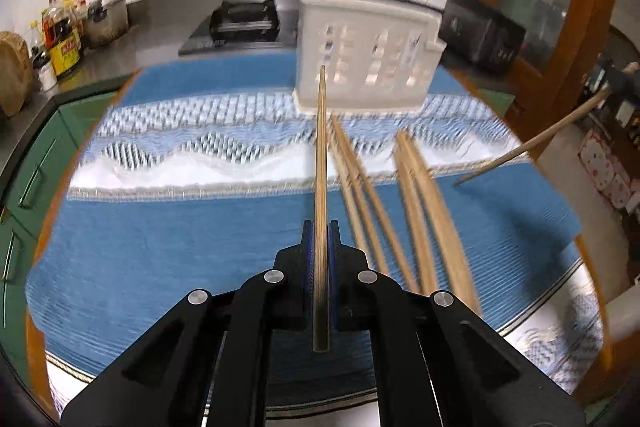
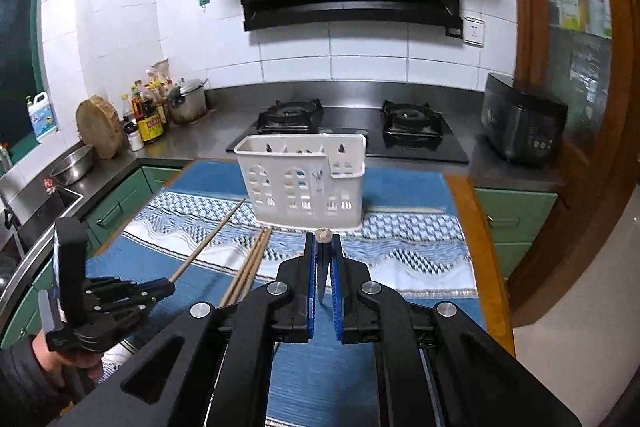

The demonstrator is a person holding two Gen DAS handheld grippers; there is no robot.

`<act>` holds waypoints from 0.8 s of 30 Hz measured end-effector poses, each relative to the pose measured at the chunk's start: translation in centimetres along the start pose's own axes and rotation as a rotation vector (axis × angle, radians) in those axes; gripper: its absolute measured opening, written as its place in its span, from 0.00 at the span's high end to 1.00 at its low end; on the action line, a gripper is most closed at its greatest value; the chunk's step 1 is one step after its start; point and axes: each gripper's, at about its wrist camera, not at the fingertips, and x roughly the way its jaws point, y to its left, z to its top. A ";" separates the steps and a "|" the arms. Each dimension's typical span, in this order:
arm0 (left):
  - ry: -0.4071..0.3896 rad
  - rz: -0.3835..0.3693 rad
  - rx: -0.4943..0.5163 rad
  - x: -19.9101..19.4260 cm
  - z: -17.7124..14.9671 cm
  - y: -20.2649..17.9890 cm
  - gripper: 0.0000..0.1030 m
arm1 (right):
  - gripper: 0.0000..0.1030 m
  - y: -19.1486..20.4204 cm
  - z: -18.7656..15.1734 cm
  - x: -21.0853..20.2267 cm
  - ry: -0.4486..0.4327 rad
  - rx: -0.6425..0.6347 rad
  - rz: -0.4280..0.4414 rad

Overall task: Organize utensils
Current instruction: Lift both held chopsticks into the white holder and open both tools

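Left wrist view: blurred by motion, detail soft.
Left gripper [image 1: 321, 227]: clamped on a single chopstick [image 1: 321, 163], pads tight against it.
Chopstick axis: runs straight ahead along the fingers, thin tip pointing at the white utensil holder [image 1: 366, 57]; butt end sticks back past the pads.
Loose chopsticks [image 1: 404, 195]: several lying on the blue cloth [image 1: 160, 235] right of the gripper, long axes fanning away toward the holder; count hard to make out in the blur, near ends hidden behind the gripper body.
Right edge: another stick [image 1: 536, 143] slants in; what holds it is cut off.
Holder: upright at the cloth's far side, slotted wall facing the camera.

Right wrist view: sharp.
Right gripper [image 2: 323, 247]: narrow, pinching a dark, thin item [image 2: 322, 267] with a round wooden end [image 2: 323, 235] at the fingertips; what it is cannot be told.
Left gripper [image 2: 158, 287]: lower left, holding its chopstick [image 2: 208, 241], which angles up-right toward the holder [image 2: 300, 183].
Chopstick bundle [image 2: 250, 265]: on the cloth [image 2: 400, 267], near ends hidden by the right gripper.
Bench [image 2: 480, 247]: wooden edge shows beside the cloth.
Holder compartments: contents too small to tell.
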 end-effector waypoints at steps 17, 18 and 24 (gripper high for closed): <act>-0.037 -0.047 0.165 -4.1 10.0 -0.2 0.95 | 0.94 -1.3 9.9 -0.5 -0.127 -0.098 0.021; -0.017 -0.051 0.186 -3.9 10.5 -0.2 0.95 | 0.93 -1.4 10.5 -0.5 -0.135 -0.101 0.019; 0.076 -0.007 0.325 -3.4 13.8 -0.5 0.95 | 0.93 -1.4 13.9 0.6 -0.158 -0.126 0.016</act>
